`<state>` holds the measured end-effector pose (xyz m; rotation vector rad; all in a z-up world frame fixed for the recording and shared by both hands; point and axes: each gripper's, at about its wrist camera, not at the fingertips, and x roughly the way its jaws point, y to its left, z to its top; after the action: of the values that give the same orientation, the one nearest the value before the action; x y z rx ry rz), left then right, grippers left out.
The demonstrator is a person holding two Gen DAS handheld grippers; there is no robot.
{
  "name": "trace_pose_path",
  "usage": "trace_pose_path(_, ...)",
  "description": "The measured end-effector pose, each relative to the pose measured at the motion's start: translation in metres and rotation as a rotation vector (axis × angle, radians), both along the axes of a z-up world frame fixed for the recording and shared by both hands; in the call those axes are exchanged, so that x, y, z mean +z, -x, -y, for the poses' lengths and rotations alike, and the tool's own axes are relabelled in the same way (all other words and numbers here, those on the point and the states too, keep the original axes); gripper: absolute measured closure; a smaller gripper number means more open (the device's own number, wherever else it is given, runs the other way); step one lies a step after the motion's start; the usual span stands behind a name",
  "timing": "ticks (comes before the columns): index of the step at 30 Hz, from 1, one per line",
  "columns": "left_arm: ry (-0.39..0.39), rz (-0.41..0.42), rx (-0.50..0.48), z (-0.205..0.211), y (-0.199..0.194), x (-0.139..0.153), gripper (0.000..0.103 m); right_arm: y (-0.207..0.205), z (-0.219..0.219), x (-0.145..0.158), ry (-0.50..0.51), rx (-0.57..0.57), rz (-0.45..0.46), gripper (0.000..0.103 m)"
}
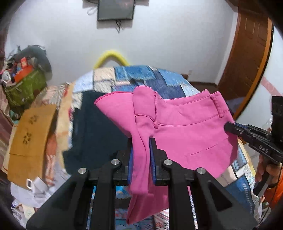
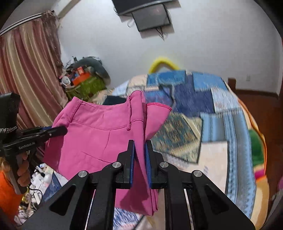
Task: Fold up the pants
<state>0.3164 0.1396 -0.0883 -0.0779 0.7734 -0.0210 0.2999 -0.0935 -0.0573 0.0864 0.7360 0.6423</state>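
Room: white-walled bedroom with a dark wall-mounted screen (image 1: 115,9), a brown wooden door (image 1: 247,58) and pinkish striped curtains (image 2: 26,70) off to the side.
Surface: bed covered in a blue and beige patchwork quilt (image 2: 203,99), a dark navy garment (image 1: 93,123) lying flat on it, both blurry.
Task thing: bright pink fabric pants (image 1: 185,127) were up in the air over the bed, waistband spread between both grippers, rest hanging down.
Left gripper (image 1: 141,155): clenched on a bunched waistband corner, cloth squeezed between the blue pads.
Right gripper (image 2: 139,159): same deal, clamped onto the opposite waistband end.
Step, my guess: straightening the pants mid-air before laying them down.
How to do it well, imo: keep both pinches firm, pull the waistband taut and level so the legs hang even, then lower onto bare quilt, not onto the navy garment.
Risk: thin slippery-looking cloth could slide out if jerked.
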Motion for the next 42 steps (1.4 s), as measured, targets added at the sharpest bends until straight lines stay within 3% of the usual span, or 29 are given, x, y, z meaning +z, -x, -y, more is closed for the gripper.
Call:
trace_pose_path(7,-0.037,0.076,0.059,-0.038,-0.01,0.027,0.087,-0.011,-0.039,0.038,-0.038,0.022,0.077,0.093)
trace_pose_path(12,-0.052,0.089,0.115,-0.07,-0.024,0.024,0.087,-0.027,-0.069,0.041,-0.056,0.03,0.074,0.093)
trace_pose_path(19,-0.031,0.012,0.194,-0.12,-0.056,-0.02,0.087,-0.053,-0.119,0.011,-0.033,0.05,0.021,0.093)
trace_pose_path(24,0.063,-0.049,0.242,-0.153,-0.077,-0.069,0.088,-0.069,-0.148,-0.03,-0.003,0.053,-0.039,0.093)
trace_pose_path(31,0.014,-0.178,0.316,-0.179,-0.104,-0.139,0.096,-0.092,-0.176,-0.095,0.089,0.044,-0.154,0.093)
trace_pose_path(34,-0.001,-0.227,0.319,-0.189,-0.106,-0.16,0.096,-0.093,-0.181,-0.112,0.159,0.025,-0.152,0.092)
trace_pose_path(38,-0.018,-0.233,0.287,-0.188,-0.092,-0.164,0.096,-0.096,-0.169,-0.117,0.166,0.027,-0.194,0.086)
trace_pose_path(42,-0.032,-0.207,0.238,-0.175,-0.074,-0.145,0.095,-0.089,-0.162,-0.102,0.185,0.026,-0.163,0.086)
